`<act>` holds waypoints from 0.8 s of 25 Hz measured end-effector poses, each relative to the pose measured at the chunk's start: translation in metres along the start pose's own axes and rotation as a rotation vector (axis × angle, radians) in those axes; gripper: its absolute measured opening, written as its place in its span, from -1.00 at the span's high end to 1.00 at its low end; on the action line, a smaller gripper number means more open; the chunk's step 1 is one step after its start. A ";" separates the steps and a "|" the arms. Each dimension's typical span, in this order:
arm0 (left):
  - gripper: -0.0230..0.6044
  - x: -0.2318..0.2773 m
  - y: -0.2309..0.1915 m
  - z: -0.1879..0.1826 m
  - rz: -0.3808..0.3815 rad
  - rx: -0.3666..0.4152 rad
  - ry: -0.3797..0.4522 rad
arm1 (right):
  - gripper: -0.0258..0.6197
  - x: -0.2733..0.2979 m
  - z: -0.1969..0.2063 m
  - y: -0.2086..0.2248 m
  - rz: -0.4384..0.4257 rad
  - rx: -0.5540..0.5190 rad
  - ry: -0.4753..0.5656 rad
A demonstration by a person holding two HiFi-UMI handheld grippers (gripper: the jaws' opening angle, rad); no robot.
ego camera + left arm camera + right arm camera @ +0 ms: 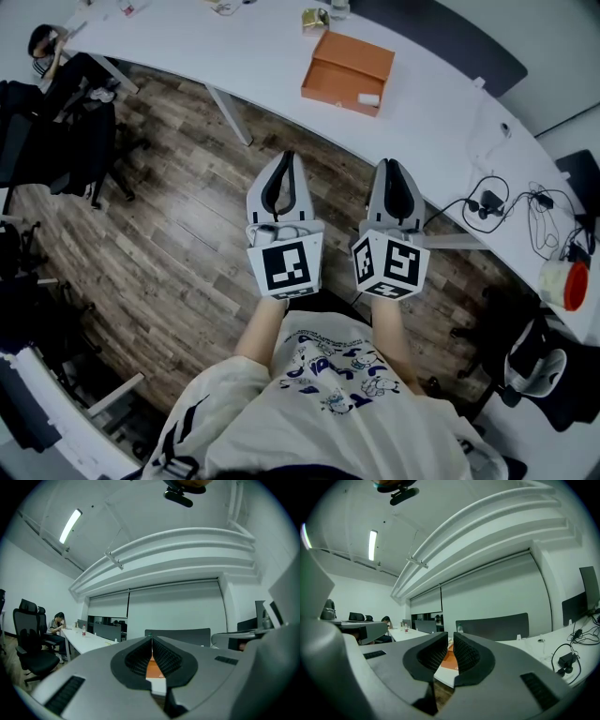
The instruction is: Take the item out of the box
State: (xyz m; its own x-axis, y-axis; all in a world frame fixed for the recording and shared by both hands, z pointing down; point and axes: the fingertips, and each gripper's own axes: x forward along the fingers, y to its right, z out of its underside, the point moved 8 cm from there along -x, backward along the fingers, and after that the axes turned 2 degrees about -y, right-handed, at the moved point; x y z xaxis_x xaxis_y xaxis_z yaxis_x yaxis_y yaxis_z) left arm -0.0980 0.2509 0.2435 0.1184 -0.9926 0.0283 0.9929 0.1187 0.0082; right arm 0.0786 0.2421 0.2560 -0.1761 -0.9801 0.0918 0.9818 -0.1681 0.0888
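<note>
left gripper point(287, 155): jaws pressed together, holding nothing, over wooden floor point(187, 225). right gripper point(389, 162): just beside it, jaws a narrow slit apart, nothing between them. orange box point(349, 68): lies on white table point(427, 122), ahead of both grippers, untouched, well apart from them.

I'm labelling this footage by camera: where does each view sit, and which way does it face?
Head view: on the person's head, looking steeply down at floor, table and box; shows forearms, left hand-held gripper, right hand-held gripper.
Left gripper view: on that gripper, looking level along its shut jaws.
Right gripper view: likewise, jaws a slit apart.
Shared: all three see the box.
</note>
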 end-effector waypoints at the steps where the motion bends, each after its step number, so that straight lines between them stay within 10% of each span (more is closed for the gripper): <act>1: 0.87 0.004 -0.001 -0.001 0.000 -0.006 0.008 | 0.75 0.004 0.000 0.000 0.001 0.000 -0.001; 20: 0.87 0.113 -0.030 -0.003 0.079 -0.026 0.013 | 0.75 0.107 -0.001 -0.002 0.073 0.002 -0.034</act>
State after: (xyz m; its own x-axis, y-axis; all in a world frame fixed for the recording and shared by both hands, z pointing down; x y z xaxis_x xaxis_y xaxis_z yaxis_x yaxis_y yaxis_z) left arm -0.1148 0.1352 0.2437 0.1966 -0.9804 0.0154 0.9803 0.1963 -0.0194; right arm 0.0578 0.1379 0.2646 -0.1062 -0.9856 0.1313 0.9920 -0.0958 0.0826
